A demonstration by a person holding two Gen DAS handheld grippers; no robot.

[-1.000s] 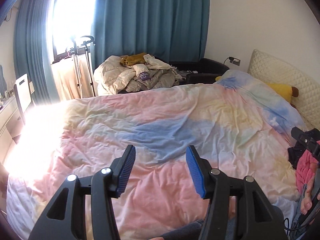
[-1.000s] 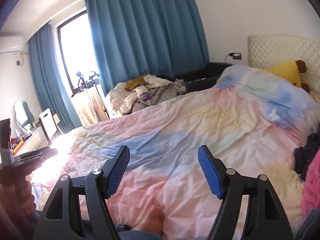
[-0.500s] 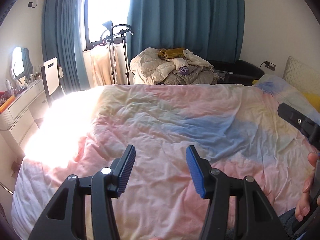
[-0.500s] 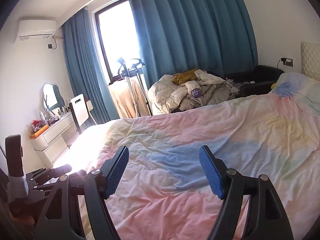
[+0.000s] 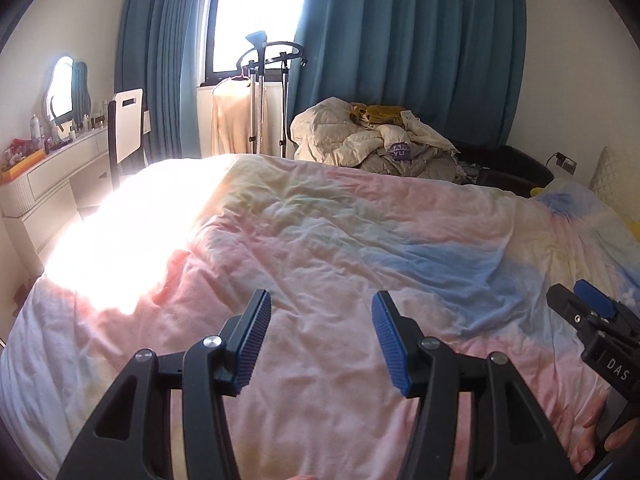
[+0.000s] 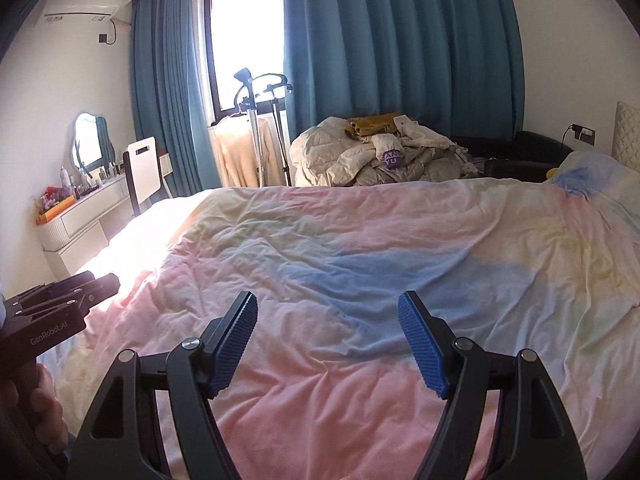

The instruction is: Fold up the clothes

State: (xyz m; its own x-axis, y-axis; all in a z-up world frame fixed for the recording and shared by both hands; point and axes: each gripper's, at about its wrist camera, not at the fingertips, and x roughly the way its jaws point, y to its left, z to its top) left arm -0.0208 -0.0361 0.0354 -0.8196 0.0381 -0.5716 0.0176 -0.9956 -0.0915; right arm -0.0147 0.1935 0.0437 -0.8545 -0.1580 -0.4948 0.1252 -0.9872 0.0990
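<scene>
A heap of cream, grey and mustard clothes (image 5: 384, 146) lies beyond the far side of the bed; it also shows in the right wrist view (image 6: 380, 152). My left gripper (image 5: 320, 338) is open and empty, held above the pastel pink, blue and yellow duvet (image 5: 320, 240). My right gripper (image 6: 328, 340) is open and empty above the same duvet (image 6: 360, 248). The right gripper also shows at the right edge of the left wrist view (image 5: 592, 316), and the left gripper at the left edge of the right wrist view (image 6: 64, 292). No garment lies near either gripper.
A garment steamer stand (image 5: 264, 92) with a cream top stands by the window. A white vanity desk (image 5: 52, 176) and chair (image 5: 126, 128) stand at the left. A black sofa (image 6: 520, 152) and quilted headboard (image 6: 626, 136) are at the right.
Both grippers have swung left, away from the headboard and the dark and pink clothes at the right, toward the window and desk. Both stayed open and empty.
</scene>
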